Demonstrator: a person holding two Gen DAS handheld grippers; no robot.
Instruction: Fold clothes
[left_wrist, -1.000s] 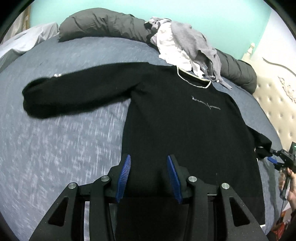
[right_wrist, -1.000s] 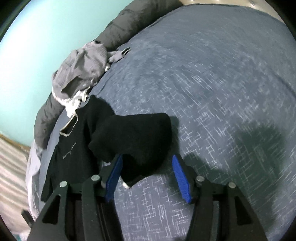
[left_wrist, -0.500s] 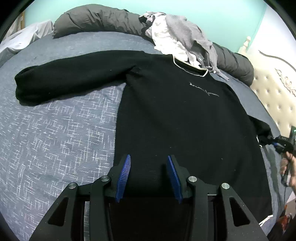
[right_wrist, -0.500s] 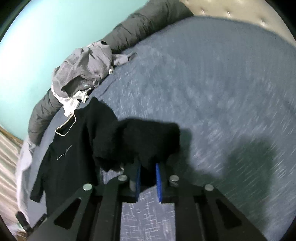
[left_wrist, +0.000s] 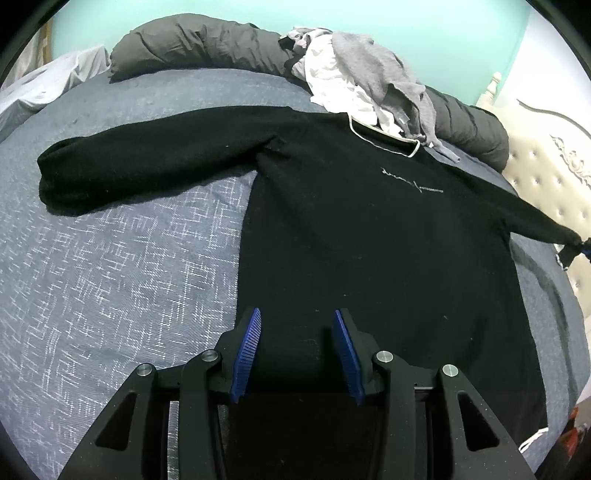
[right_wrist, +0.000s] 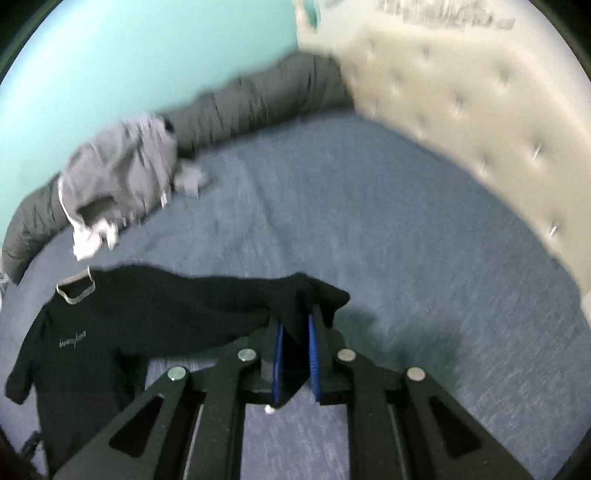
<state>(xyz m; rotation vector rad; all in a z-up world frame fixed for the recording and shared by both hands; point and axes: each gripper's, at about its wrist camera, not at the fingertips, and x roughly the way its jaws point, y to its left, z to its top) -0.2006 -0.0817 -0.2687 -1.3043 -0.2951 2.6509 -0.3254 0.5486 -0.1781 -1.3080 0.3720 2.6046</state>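
Both wrist views angled down, sharing black sweater (left_wrist: 351, 229)

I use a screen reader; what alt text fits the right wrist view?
The right gripper pinches the cuff of a black long-sleeved sweater, lifting that sleeve above a blue-grey patterned bedspread. Crumpled grey clothes lie behind.

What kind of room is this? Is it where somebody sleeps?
Most likely a bedroom. A black sweater is spread on a bed with a blue-grey cover, a padded cream headboard stands at one end, and a rolled dark grey duvet lies along the teal wall.
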